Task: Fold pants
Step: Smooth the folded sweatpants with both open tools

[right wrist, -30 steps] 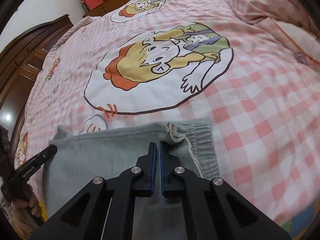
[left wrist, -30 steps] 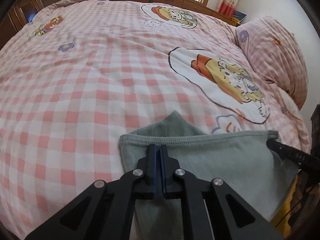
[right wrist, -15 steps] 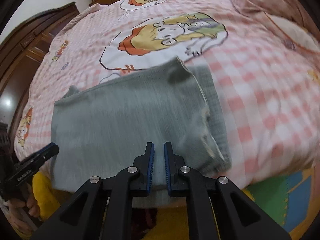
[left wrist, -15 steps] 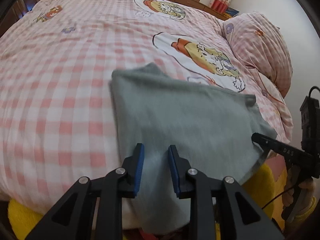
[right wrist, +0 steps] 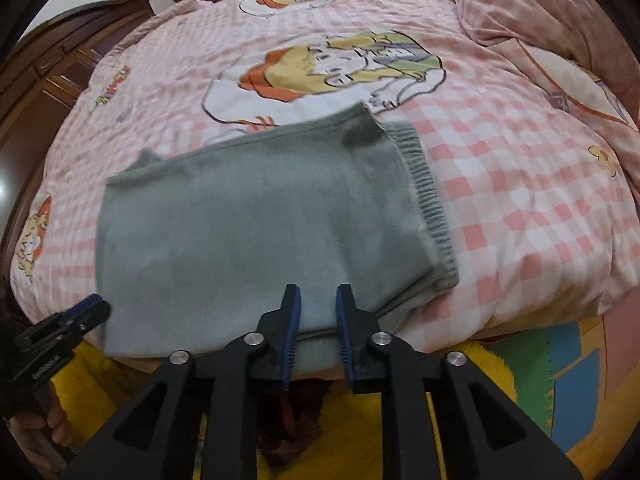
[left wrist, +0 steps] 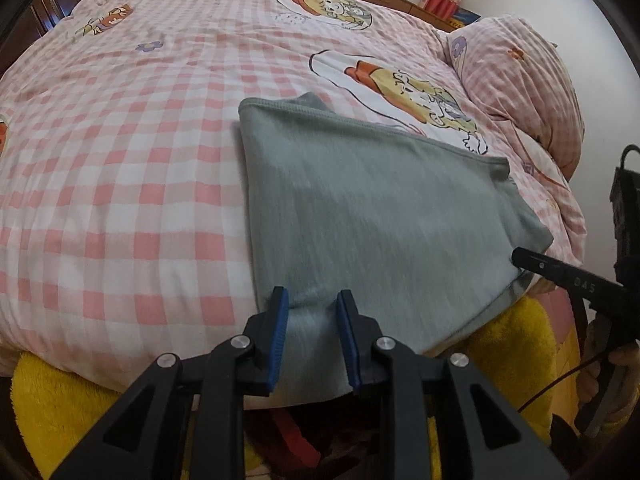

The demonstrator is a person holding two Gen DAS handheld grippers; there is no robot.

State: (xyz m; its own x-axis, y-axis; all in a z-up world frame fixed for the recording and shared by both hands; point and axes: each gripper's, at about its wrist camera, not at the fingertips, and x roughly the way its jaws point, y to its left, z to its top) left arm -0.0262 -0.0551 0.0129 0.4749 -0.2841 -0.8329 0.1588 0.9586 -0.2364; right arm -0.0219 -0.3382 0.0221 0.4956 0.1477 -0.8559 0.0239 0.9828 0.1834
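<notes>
With both claws, left claw (left wrist: 311, 322) and right claw (right wrist: 318, 314), parted and empty, the folded pants (left wrist: 372, 208) at the bed (left wrist: 120, 168) near edge should be regripped squarely at the fold.

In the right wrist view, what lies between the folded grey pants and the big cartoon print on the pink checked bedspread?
Nothing: the grey pants far hem overlaps the lower edge of the cartoon print on the pink checked bedspread, as seen in the right wrist view.
</notes>
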